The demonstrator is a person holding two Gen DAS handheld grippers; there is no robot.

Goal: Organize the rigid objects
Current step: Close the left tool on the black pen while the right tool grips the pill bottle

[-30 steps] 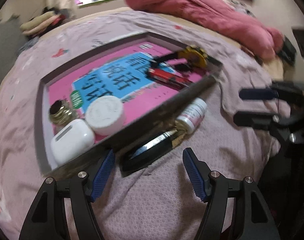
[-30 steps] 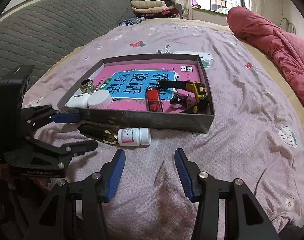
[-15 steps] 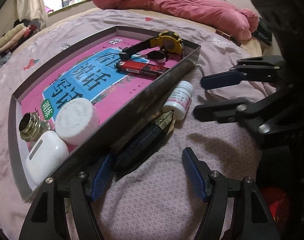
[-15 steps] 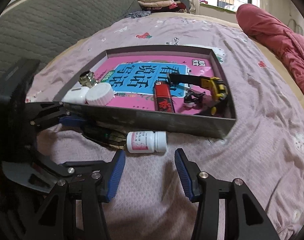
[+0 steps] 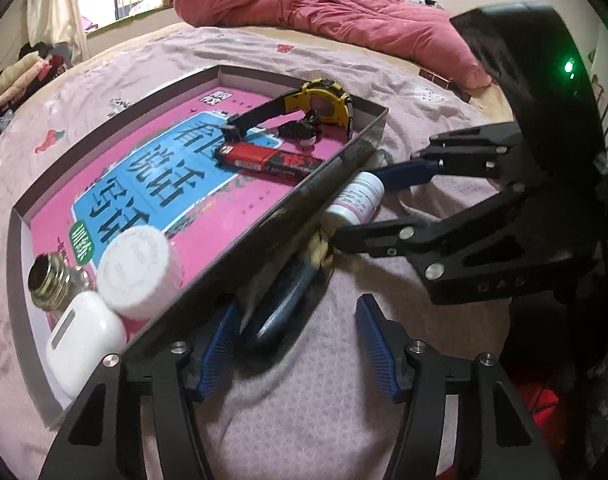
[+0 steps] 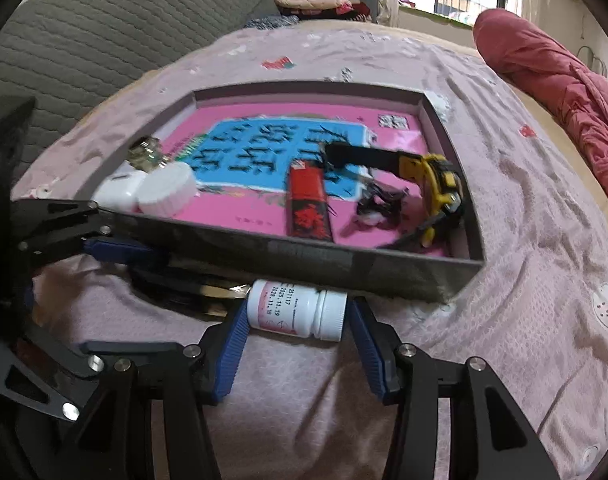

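Your left tongs are low over the bed, just outside the near wall of the shallow grey box. Their jaws have just been closing and now stand at a middle width. The dark flat packet with a gold end lies between them on the sheet, against the box wall. The left blue pad is at the packet's side; I cannot tell if it touches, and the right pad is clearly apart from it, so the packet is not gripped.

Your right tongs are also low over the bed, at the same wall of the box but further toward its right corner. Their jaws are rather wide. The small white pill bottle lies on its side between the two blue pads, its cap toward the right pad. The pads are very near its two ends, but I cannot see them press on it. The gold end of the packet is just beside the bottle's bottom.

Inside the box, on its pink and blue printed floor, you have these things: a white earbud case, a white round jar and a brass fitting together in the left near corner; a red lighter near the middle; a yellow and black watch and a small black clip toward the right side. A red quilt lies at the far edge of the bed.
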